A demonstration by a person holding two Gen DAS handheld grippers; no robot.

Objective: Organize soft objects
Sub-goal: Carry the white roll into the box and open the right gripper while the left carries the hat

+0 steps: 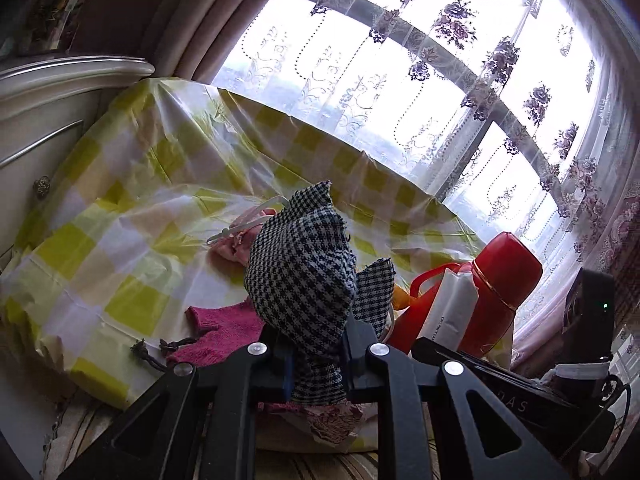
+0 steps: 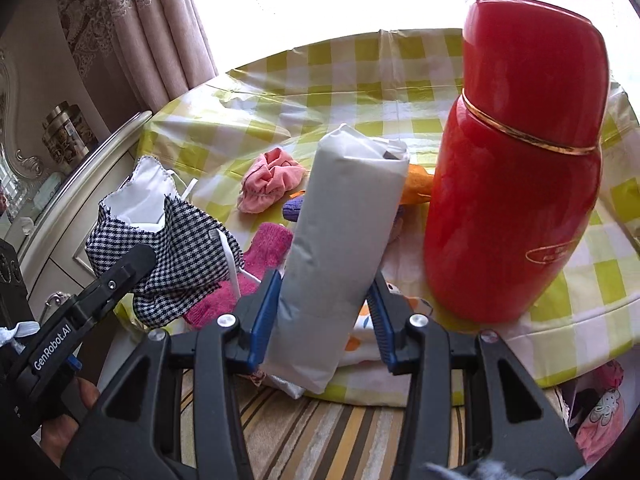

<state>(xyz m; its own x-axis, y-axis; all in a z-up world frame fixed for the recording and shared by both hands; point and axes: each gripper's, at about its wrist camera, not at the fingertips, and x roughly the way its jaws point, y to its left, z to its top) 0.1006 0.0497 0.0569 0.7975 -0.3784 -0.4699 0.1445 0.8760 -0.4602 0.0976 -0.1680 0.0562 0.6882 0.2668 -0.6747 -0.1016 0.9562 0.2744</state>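
My left gripper (image 1: 318,354) is shut on a black-and-white houndstooth cloth (image 1: 302,276) and holds it up above the table; the cloth (image 2: 176,258) shows its white lining in the right wrist view. My right gripper (image 2: 322,312) is shut on a white soft pack (image 2: 340,236), held upright; it also shows in the left wrist view (image 1: 452,308). A magenta knitted piece (image 1: 226,330) and a pink cloth (image 2: 270,184) lie on the yellow checked tablecloth (image 1: 132,216). An orange item (image 2: 418,188) and a purple item (image 2: 294,208) lie behind the pack.
A tall red thermos (image 2: 516,160) stands on the table just right of the white pack. A cream cabinet (image 1: 44,120) borders the table's left side. Curtains and a bright window (image 1: 400,80) are behind. A striped surface (image 2: 320,432) lies below the table edge.
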